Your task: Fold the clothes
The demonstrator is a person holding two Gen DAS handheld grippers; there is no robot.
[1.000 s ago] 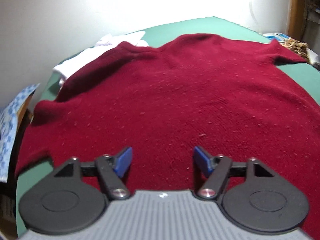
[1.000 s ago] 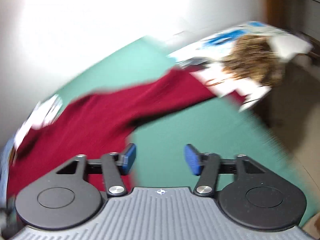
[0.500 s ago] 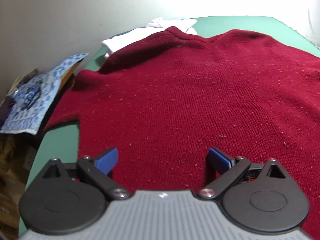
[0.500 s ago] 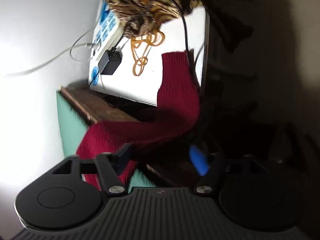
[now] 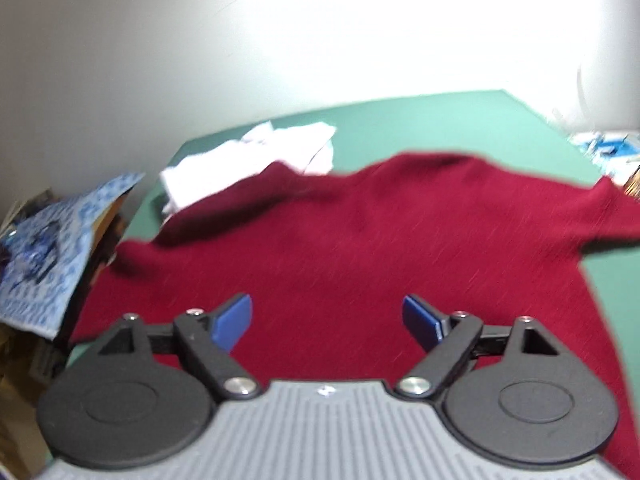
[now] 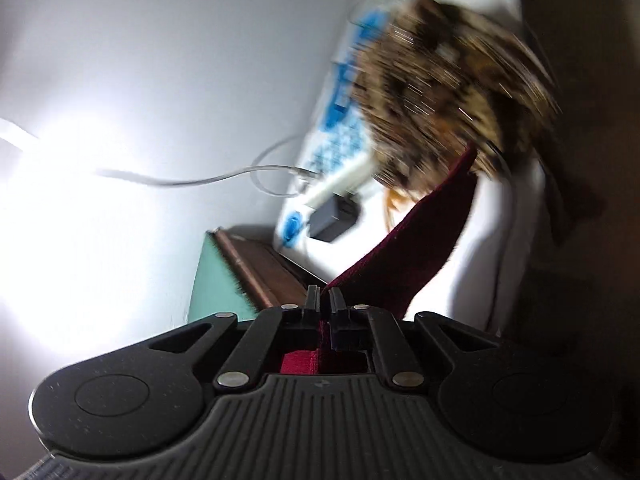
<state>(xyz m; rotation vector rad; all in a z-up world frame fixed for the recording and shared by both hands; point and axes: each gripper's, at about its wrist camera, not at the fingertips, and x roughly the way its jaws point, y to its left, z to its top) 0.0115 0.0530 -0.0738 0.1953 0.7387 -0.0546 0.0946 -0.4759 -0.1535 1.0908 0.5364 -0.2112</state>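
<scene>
The dark red sweater (image 5: pixel 360 248) covers most of the green bench (image 5: pixel 440 120), leaving bare strips along the far edge and at the right, beside the body. A white garment pile (image 5: pixel 248 160) blocks the far left corner, touching the sweater's shoulder. Off the left edge, blue-patterned clutter (image 5: pixel 44 248) crowds the side. Around the right claw (image 6: pixel 324 300), a mottled brown, seemingly furry mass (image 6: pixel 448 92), a dark adapter (image 6: pixel 332 220) and a cable (image 6: pixel 200 180) hem the passage.

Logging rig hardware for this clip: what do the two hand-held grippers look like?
Both share a grey ribbed body, black round discs either side and black linkage arms with silver rivets. The left hand-held gripper has blue finger pads; the right hand-held gripper's fingertips look black. No hands or sleeves show.
</scene>
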